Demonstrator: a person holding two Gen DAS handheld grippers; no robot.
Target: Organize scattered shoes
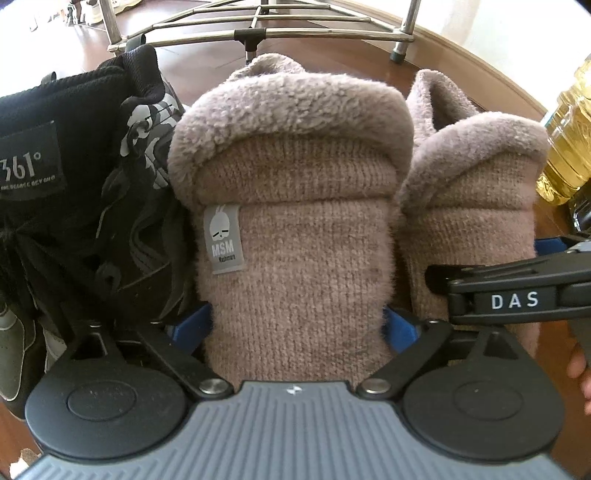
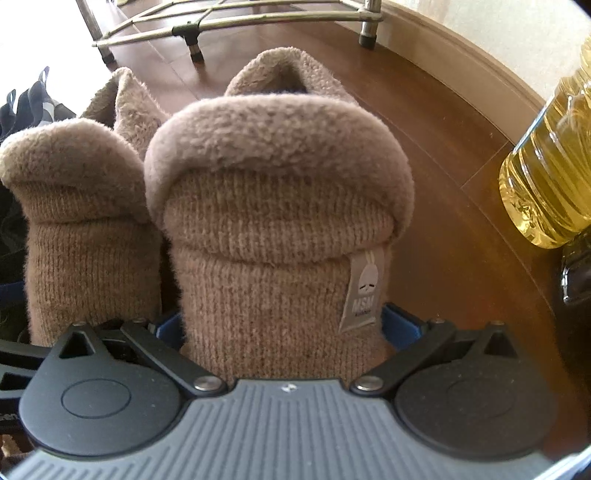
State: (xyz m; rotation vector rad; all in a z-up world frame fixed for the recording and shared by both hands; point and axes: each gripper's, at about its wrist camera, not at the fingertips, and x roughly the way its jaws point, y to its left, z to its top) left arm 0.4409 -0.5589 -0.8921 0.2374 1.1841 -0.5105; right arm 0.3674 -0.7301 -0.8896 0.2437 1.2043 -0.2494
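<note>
Two taupe plush knit slippers stand side by side on the wooden floor, toes toward me. In the left wrist view the left slipper (image 1: pixel 291 184), with a grey MSM tag, fills the middle. My left gripper (image 1: pixel 295 328) is shut on its toe end, a blue pad pressed to each side. The other slipper (image 1: pixel 472 192) stands just to its right, with part of my right gripper's black body in front of it. In the right wrist view my right gripper (image 2: pixel 284 328) is shut on that right slipper (image 2: pixel 277 192), blue pads against both flanks. The left slipper (image 2: pixel 81 206) is beside it.
A black 361° sneaker (image 1: pixel 74 166) leans against the left slipper's left side. A low metal shoe rack (image 1: pixel 251 33) stands on the floor beyond the slippers. A bottle of yellow oil (image 2: pixel 550 166) stands close on the right by the baseboard. A hand (image 1: pixel 581 369) shows at the right edge.
</note>
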